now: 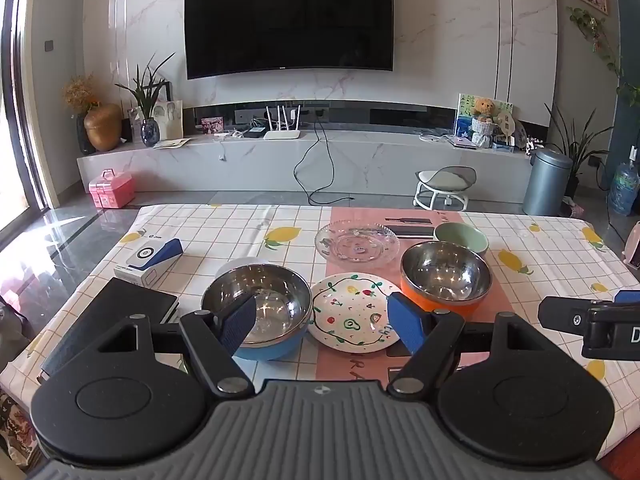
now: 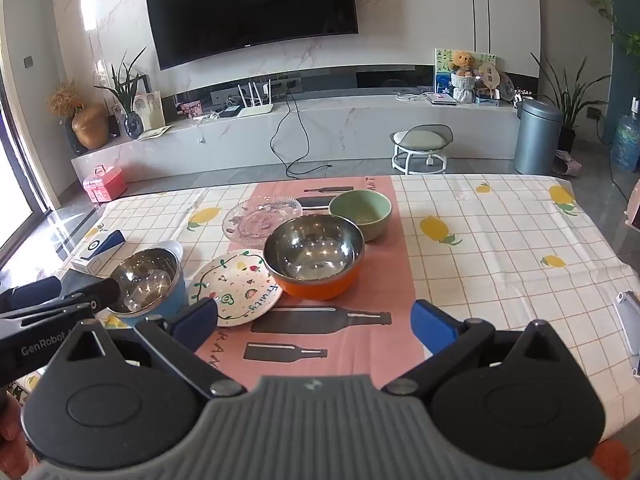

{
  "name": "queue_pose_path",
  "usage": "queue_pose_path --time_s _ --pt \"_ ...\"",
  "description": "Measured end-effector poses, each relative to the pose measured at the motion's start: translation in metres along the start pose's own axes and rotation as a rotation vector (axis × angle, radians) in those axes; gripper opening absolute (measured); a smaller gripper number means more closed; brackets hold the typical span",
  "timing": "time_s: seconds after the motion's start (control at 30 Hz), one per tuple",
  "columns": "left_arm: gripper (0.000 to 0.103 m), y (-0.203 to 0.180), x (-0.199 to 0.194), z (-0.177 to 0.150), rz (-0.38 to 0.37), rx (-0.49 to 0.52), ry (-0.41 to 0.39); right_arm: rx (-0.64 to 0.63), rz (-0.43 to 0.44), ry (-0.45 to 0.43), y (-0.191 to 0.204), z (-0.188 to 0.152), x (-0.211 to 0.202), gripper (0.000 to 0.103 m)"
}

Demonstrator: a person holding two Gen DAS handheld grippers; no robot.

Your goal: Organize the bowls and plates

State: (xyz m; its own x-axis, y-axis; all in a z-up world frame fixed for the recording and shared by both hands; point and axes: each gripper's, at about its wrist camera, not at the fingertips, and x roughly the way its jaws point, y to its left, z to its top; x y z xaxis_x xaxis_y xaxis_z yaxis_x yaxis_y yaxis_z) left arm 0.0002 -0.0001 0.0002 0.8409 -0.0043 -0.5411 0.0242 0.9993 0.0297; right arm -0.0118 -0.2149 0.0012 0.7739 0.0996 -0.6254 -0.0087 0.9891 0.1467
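On the table stand a blue steel-lined bowl (image 1: 260, 312) (image 2: 150, 286), a white painted fruit plate (image 1: 352, 312) (image 2: 236, 288), an orange steel-lined bowl (image 1: 446, 278) (image 2: 314, 256), a clear glass plate (image 1: 357, 243) (image 2: 262, 214) and a green bowl (image 1: 462, 236) (image 2: 360, 210). A white bowl (image 1: 240, 266) (image 2: 170, 249) peeks out behind the blue one. My left gripper (image 1: 324, 324) is open, hovering in front of the blue bowl and fruit plate. My right gripper (image 2: 314, 324) is open and empty over the pink runner, in front of the orange bowl.
A white and blue box (image 1: 150, 260) and a black notebook (image 1: 116, 320) lie at the table's left. A white device (image 2: 630, 328) sits at the right edge. The lemon-print cloth (image 2: 500, 240) stretches to the right of the dishes.
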Motion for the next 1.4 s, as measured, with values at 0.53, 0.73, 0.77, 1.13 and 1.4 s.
queue_pose_path --time_s 0.53,0.73,0.77,1.13,1.4 --pt "0.083 0.0080 0.0001 0.0036 -0.024 -0.024 0.018 0.010 0.001 0.008 0.0012 -0.0003 0.0016 0.101" --pt "0.082 0.0044 0.0013 0.0001 -0.024 -0.031 0.017 0.015 0.001 0.008 0.0005 0.0018 0.0017 0.101" --pt "0.082 0.0043 0.0017 -0.0001 -0.025 -0.032 0.018 0.015 0.001 0.008 0.0007 0.0016 0.0019 0.101" --pt "0.082 0.0028 0.0017 -0.0008 -0.026 -0.032 0.020 0.016 0.003 0.013 0.0007 0.0008 0.0028 0.101" --pt "0.082 0.0031 0.0019 -0.0022 -0.027 -0.034 0.020 0.018 0.006 0.020 0.0023 -0.0006 0.0046 0.101"
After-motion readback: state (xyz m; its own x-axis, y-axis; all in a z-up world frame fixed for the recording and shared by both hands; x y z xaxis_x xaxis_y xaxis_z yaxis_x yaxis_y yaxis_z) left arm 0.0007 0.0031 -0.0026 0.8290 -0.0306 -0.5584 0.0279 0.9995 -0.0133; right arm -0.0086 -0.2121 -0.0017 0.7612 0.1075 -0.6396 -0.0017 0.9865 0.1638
